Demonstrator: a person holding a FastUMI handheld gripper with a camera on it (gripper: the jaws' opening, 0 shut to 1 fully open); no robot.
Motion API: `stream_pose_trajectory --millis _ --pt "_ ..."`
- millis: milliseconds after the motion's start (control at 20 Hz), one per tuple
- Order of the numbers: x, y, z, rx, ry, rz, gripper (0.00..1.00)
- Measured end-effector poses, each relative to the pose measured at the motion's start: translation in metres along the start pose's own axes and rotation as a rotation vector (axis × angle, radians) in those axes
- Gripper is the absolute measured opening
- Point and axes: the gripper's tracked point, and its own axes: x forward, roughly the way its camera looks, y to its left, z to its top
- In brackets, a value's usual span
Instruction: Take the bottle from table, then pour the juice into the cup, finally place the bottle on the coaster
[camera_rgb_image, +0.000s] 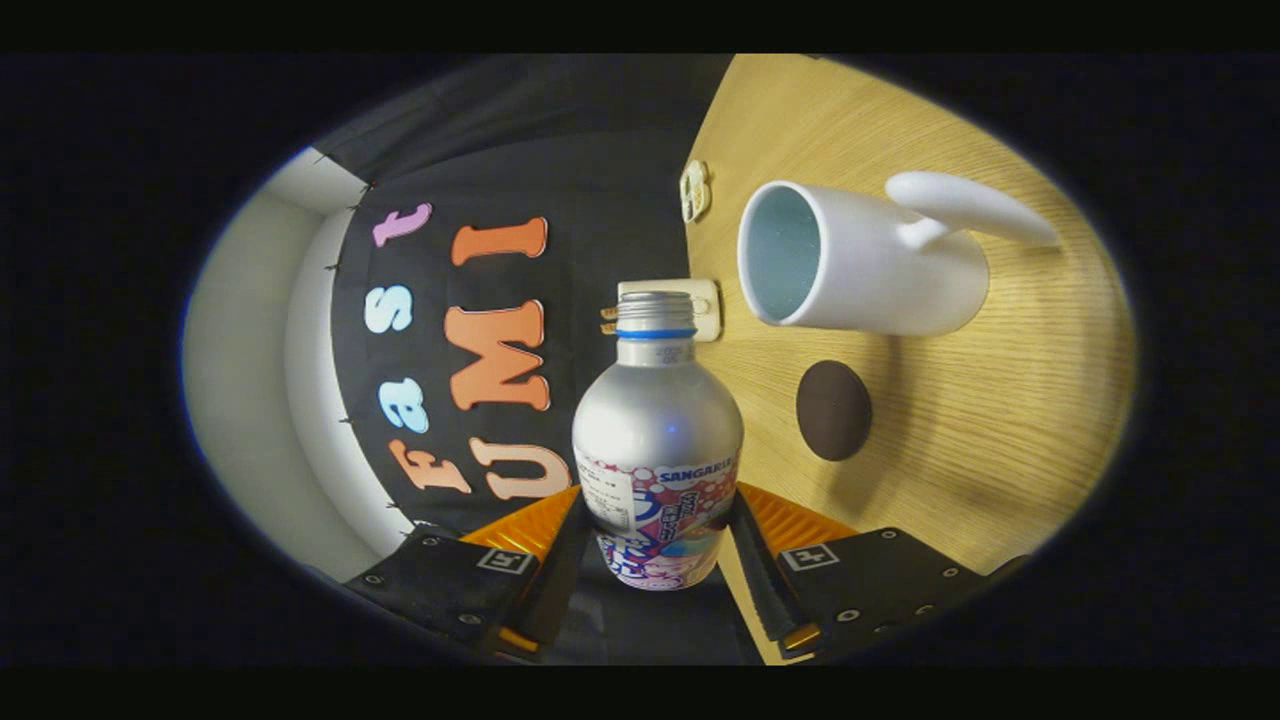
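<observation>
The tongs (655, 550) grasp a silver metal bottle with a printed paper label around its lower half (657, 440); both fingers (560, 560) press against the labelled part of its body, one on each side. The bottle stands straight along the fingers, its threaded neck with a blue ring pointing forward, and no cap sits on the neck. The whole view is rolled sideways, so the light wooden table (960, 440) appears as a slanted plane beside and beyond the bottle, and the bottle's base touches nothing on it.

On that table, beyond the fingers and off to one side of the bottle's neck, stands a white ceramic cup with a long curved handle (865, 260). Its open mouth faces toward the bottle and shows a pale bluish inside; whether it holds any liquid cannot be told. Between the cup and the tongs lies a dark brown round coaster (833, 410), flat on the wood, apart from the cup and bare on top.

Just behind the bottle's neck, a cream-coloured socket block (706, 305) sits at the table's far edge, and a second small cream fitting (695, 190) lies farther along that edge.
</observation>
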Motion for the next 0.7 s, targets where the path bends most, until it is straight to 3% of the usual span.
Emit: stream_pose_trajectory --millis 700 --pt "-0.0038 0.0078 0.0109 0.150 -0.002 0.023 0.75"
